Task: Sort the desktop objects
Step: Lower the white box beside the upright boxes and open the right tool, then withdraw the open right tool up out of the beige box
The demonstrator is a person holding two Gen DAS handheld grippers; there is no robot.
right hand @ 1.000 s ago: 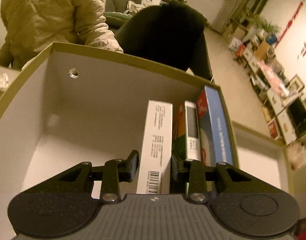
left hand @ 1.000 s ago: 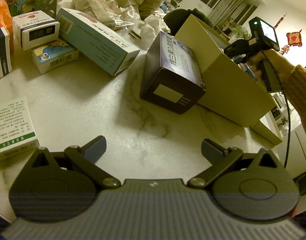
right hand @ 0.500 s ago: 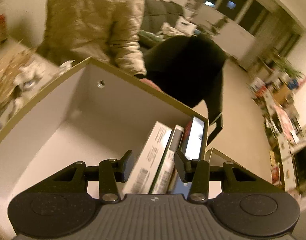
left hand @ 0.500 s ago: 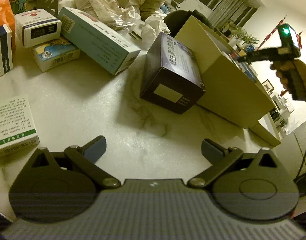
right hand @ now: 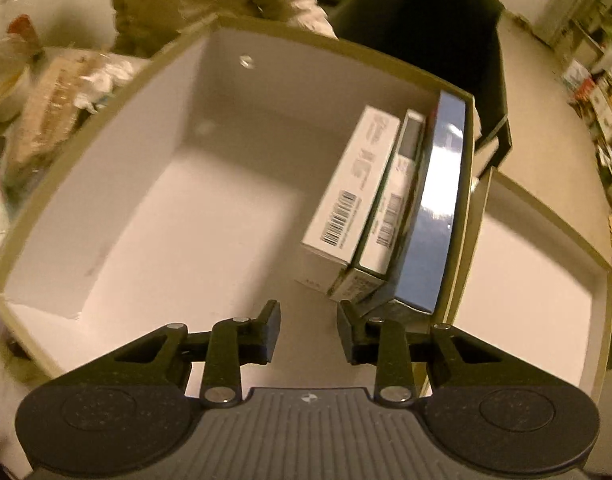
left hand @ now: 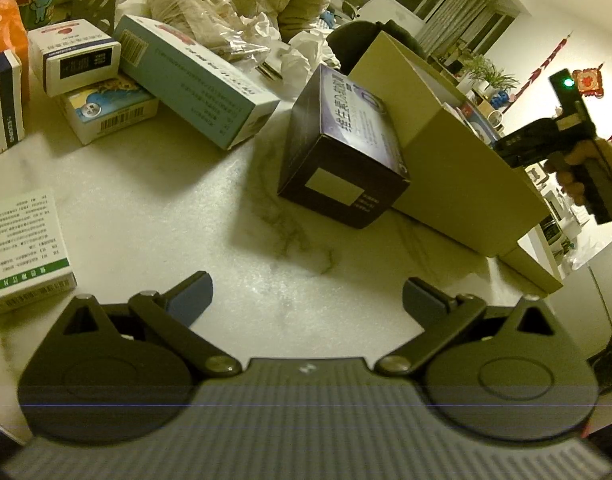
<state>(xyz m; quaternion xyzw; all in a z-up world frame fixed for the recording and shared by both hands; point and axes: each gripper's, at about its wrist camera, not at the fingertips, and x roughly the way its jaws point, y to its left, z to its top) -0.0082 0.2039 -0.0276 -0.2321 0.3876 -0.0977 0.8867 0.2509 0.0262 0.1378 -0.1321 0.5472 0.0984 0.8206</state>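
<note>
1. Marble table (left hand: 154,200), cluttered with small boxes.
2. Open storage box (right hand: 118,184): three boxes standing on edge at its right wall, white box (right hand: 353,188) innermost.
3. Dark purple box (left hand: 345,148) on the table, leaning against the storage box.
4. Left gripper (left hand: 306,296) spread wide over bare table, empty.
5. Right gripper (right hand: 307,332) above the storage box, jaws just been closing, gap remains, nothing between.
</note>
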